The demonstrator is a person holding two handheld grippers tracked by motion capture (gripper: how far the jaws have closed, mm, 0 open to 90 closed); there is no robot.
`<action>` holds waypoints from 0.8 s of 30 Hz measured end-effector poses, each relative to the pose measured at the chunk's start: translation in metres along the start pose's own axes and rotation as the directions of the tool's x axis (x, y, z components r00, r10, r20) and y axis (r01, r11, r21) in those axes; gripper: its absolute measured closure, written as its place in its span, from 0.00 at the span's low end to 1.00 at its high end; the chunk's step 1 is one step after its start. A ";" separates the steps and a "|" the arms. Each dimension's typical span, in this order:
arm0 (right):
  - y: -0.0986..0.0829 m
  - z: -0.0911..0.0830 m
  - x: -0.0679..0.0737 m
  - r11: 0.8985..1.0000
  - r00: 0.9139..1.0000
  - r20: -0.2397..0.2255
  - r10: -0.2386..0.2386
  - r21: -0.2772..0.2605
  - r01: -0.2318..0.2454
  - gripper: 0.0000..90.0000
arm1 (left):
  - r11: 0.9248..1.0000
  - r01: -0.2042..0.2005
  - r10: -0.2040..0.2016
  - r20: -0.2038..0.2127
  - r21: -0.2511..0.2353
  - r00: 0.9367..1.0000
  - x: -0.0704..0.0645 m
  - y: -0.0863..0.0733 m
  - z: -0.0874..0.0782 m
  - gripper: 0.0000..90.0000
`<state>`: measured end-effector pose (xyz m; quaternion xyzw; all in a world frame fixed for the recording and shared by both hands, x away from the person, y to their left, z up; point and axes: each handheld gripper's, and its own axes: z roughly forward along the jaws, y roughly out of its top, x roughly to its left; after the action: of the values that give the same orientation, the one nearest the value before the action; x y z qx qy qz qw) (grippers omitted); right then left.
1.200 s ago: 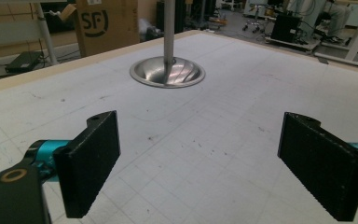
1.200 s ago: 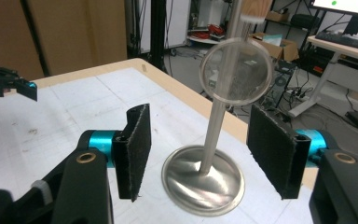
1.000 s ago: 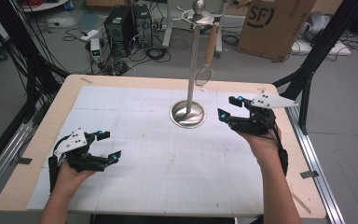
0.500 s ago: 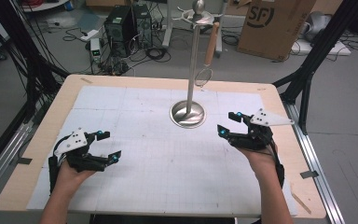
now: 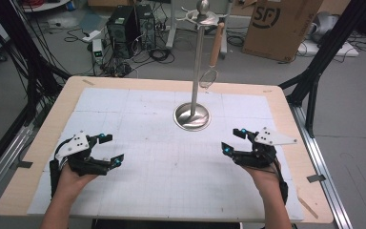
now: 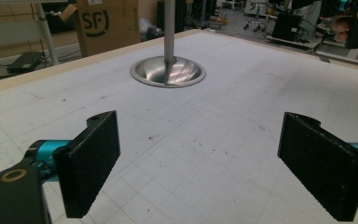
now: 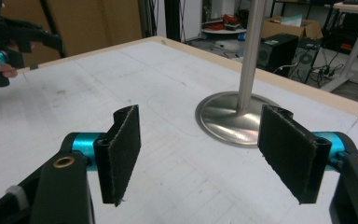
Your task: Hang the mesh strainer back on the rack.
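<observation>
Both tools gape wide and hold nothing: the left tool (image 5: pixel 109 149) hovers low over the desk's (image 5: pixel 138 191) near left part, the right tool (image 5: pixel 233 141) over its near right. Between and beyond them the stand (image 5: pixel 192 116) rises upright at mid-desk, a whisk (image 5: pixel 210 71) hanging from its top.

On the white mat (image 5: pixel 171 181), the broad stretch between the left gripper (image 5: pixel 108 150) and the right gripper (image 5: pixel 233 141) lies bare, giving open passage near the person. The one obstacle is the metal stand (image 5: pixel 192 116), its round base at the far middle and its pole rising upright; a whisk (image 5: pixel 208 76) hangs beside the pole, off the mat.
</observation>
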<state>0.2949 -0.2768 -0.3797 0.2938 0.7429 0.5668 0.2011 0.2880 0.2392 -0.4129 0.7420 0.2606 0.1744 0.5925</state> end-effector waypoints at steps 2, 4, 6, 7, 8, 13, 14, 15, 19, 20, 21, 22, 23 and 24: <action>-0.005 0.000 0.000 1.000 1.000 -0.001 0.009 0.005 -0.009 0.32 | 1.000 -0.002 0.002 0.003 0.000 1.000 0.000 0.000 0.000 0.15; -0.011 -0.002 0.001 1.000 1.000 -0.006 0.018 0.000 -0.018 0.31 | 1.000 -0.002 0.002 0.004 0.000 1.000 -0.001 0.000 0.001 0.15; -0.013 -0.002 0.001 1.000 1.000 -0.010 0.018 0.008 -0.018 0.31 | 1.000 -0.002 0.002 0.004 0.003 1.000 -0.001 0.000 0.002 0.15; -0.014 -0.002 0.001 1.000 1.000 -0.008 0.014 0.009 -0.014 0.31 | 1.000 -0.004 0.004 0.005 0.004 1.000 -0.001 0.000 0.002 0.15; -0.014 -0.003 0.001 1.000 1.000 -0.008 0.014 0.004 -0.014 0.30 | 1.000 -0.003 0.003 0.006 0.004 1.000 -0.001 0.000 0.002 0.15; -0.020 -0.002 0.000 0.999 1.000 -0.017 0.011 0.039 -0.011 0.25 | 1.000 -0.001 0.001 0.005 -0.006 1.000 -0.001 0.000 0.002 0.15; -0.021 -0.001 0.000 0.999 1.000 -0.018 0.013 0.044 -0.012 0.24 | 1.000 0.001 -0.001 0.005 -0.005 1.000 -0.001 0.000 0.001 0.15; -0.023 0.000 0.001 0.999 1.000 -0.021 0.018 0.049 -0.017 0.24 | 1.000 0.002 -0.002 0.005 -0.006 1.000 0.000 0.000 0.001 0.15; -0.026 0.003 0.002 0.998 0.999 -0.035 0.021 0.059 -0.019 0.22 | 1.000 0.008 -0.008 0.003 -0.006 1.000 0.001 0.000 0.002 0.15; -0.026 0.004 0.003 0.998 0.999 -0.036 0.022 0.059 -0.020 0.22 | 1.000 0.008 -0.008 0.004 -0.002 1.000 0.001 0.000 0.002 0.15; -0.026 0.004 0.003 0.998 0.999 -0.040 0.021 0.059 -0.018 0.22 | 1.000 0.006 -0.006 0.003 0.001 1.000 0.001 0.000 0.002 0.15; -0.026 0.005 0.003 0.998 0.999 -0.041 0.022 0.059 -0.020 0.21 | 1.000 0.006 -0.006 0.004 0.002 1.000 0.001 0.000 0.003 0.15; -0.027 0.006 0.003 0.998 0.999 -0.041 0.023 0.062 -0.021 0.21 | 1.000 0.005 -0.005 0.003 0.001 1.000 0.000 0.000 0.003 0.15; -0.027 0.007 0.003 0.998 0.999 -0.043 0.024 0.064 -0.021 0.20 | 1.000 0.004 -0.004 0.004 0.000 1.000 0.000 0.000 0.003 0.15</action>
<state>0.2915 -0.2750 -0.4077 0.2958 0.7616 0.5514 0.1689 0.2898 0.2374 -0.4136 0.7417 0.2609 0.1720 0.5934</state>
